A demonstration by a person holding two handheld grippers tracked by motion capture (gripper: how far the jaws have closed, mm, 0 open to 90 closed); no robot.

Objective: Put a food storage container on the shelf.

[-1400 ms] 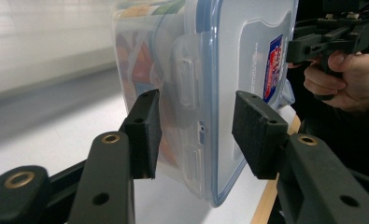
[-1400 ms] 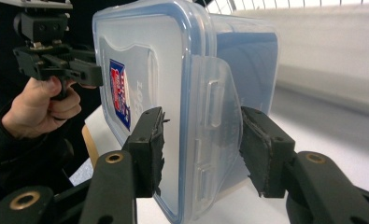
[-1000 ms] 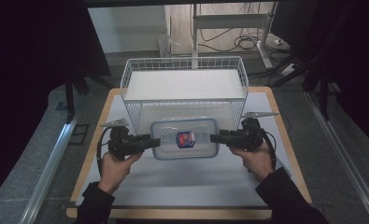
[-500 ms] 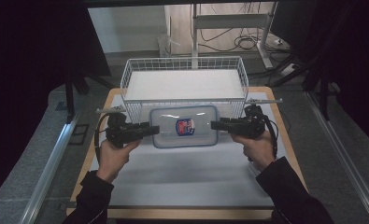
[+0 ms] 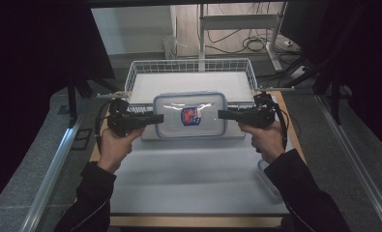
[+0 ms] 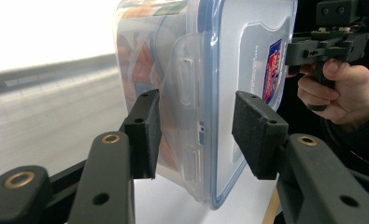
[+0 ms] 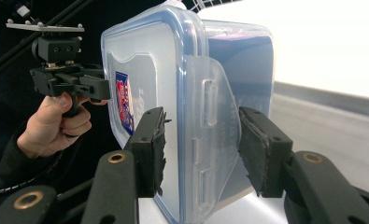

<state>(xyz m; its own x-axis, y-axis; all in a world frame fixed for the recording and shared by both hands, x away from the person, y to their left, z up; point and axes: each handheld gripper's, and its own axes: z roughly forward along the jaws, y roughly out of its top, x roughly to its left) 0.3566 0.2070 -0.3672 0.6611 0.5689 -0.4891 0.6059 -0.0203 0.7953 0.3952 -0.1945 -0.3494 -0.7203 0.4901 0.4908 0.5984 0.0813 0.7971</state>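
Lidded container (image 5: 189,116) between 2 claws

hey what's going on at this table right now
A person holds a clear lidded food container by its two short ends, the left gripper on one end and the right gripper on the other. It is carried level above the white mat, just in front of the white wire basket.

Clear rectangular plastic container with blue-rimmed lid and red-blue label (image 5: 189,116) held level between both grippers, in front of white wire basket (image 5: 191,67) at 12 o'clock. Left gripper (image 5: 155,118) clamps its 9 o'clock end; right gripper (image 5: 222,115) its 3 o'clock end. White table sheet (image 5: 193,179) lies below.
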